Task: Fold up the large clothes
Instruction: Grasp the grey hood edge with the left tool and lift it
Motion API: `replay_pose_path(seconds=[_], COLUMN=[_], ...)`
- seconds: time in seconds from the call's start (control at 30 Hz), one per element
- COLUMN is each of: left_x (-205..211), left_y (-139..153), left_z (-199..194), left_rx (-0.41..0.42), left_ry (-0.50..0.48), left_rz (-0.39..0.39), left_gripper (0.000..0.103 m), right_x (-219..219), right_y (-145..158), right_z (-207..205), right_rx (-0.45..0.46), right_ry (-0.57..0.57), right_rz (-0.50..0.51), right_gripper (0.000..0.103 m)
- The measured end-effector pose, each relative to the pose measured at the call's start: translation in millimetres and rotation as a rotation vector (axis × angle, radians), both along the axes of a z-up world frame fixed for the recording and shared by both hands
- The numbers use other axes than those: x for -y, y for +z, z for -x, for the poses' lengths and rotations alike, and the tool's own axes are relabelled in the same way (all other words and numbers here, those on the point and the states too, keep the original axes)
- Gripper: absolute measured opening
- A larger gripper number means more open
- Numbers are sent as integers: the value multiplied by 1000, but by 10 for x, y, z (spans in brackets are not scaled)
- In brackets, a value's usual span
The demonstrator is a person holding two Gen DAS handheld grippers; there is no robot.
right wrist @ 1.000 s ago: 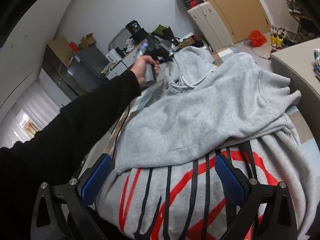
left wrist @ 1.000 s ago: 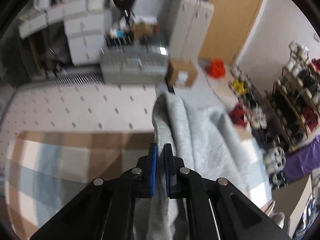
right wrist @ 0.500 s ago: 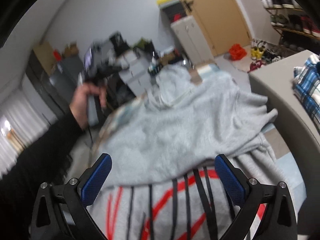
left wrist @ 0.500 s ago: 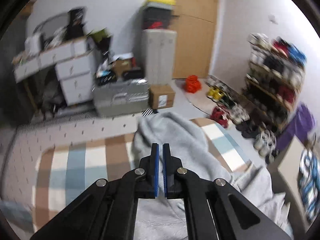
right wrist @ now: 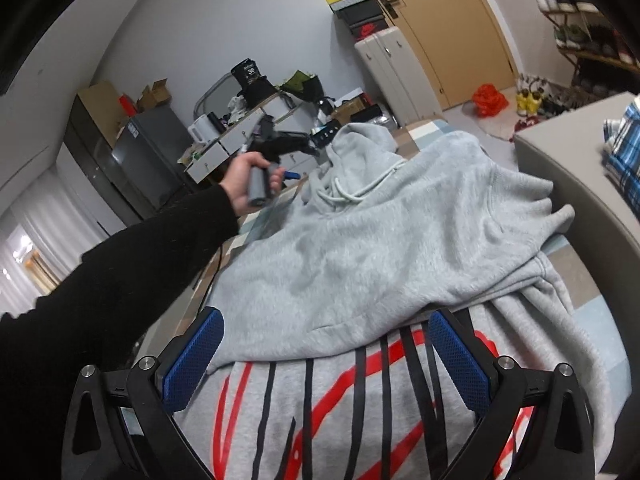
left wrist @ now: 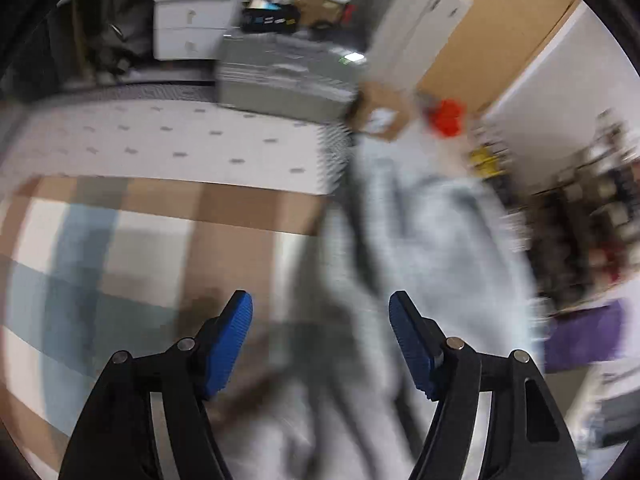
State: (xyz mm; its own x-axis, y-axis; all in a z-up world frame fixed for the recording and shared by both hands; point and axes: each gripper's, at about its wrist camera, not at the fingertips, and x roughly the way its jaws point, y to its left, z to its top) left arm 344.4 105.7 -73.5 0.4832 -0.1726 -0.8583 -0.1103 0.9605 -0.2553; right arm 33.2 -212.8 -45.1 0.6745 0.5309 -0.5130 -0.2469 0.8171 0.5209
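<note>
A grey hoodie (right wrist: 380, 232) lies spread on a checked rug, its upper half folded down over a red and black print (right wrist: 340, 400). The hood (right wrist: 360, 140) and white drawstring (right wrist: 360, 192) point to the far end. My left gripper (left wrist: 320, 340) hangs over the hoodie's left edge (left wrist: 440, 240); its jaws are opening and stand wide, with blurred grey cloth below them and neither pad pressing on it. In the right wrist view a hand (right wrist: 248, 176) in a black sleeve holds that gripper beside the hood. My right gripper (right wrist: 326, 354) is open just above the print, near the fold's lower edge.
The checked rug (left wrist: 120, 240) stretches left of the hoodie. A grey curved surface (right wrist: 580, 200) with a blue plaid cloth (right wrist: 624, 148) borders the right side. A grey case (left wrist: 280, 76), a cardboard box (left wrist: 380, 112) and shoe racks (left wrist: 592, 220) stand beyond.
The left jaws, shut on grey hoodie cloth a second ago, now stand wide apart. The left hand has dropped toward the rug. The right gripper has stayed open and barely moved.
</note>
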Motion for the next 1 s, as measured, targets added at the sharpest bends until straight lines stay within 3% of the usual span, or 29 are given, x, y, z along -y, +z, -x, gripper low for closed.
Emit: replay_pose_path(seconds=[0.13,0.23,0.3,0.37,0.43,0.6,0.73,0.8,0.87,1.0], left_x=[94,178,141,83,122,209,124,70,1,32], left_y=[-98,-135,-116,-126,-83,35,240,311,379,399], left_z=[-128,-145,-143,-137,-123,58,286,416,637,953], left_rx=[-19,-52,-60,-71,-51,54,174,211,232,265], left_ry=[-55,-99,-105,-85,-80,-117,-68,-69,-65,-137], left_rz=[54,49,118,178,131,21,-40,-37,31,86], left_gripper=[65,53,54,38,5,3,3,3,3,3], right_x=[110,155,170,171,164,84,35,50,90,172], right_y=[-38,-49,-46,-31,-6,31,43,15,-16,131], right_z=[-22,-41,-33,-16,12,54,58,35,-15,-207], right_rx=[-19,-34,-36,-31,-17,8,22,13,-2,-41], right_ry=[0,12,14,16,17,34,39,25,-3,-78], right_rz=[-33,-66,-84,-81,-72,-41,-4,4,6,39], right_gripper=[103,103,103,103,103,103,103,103,103,103])
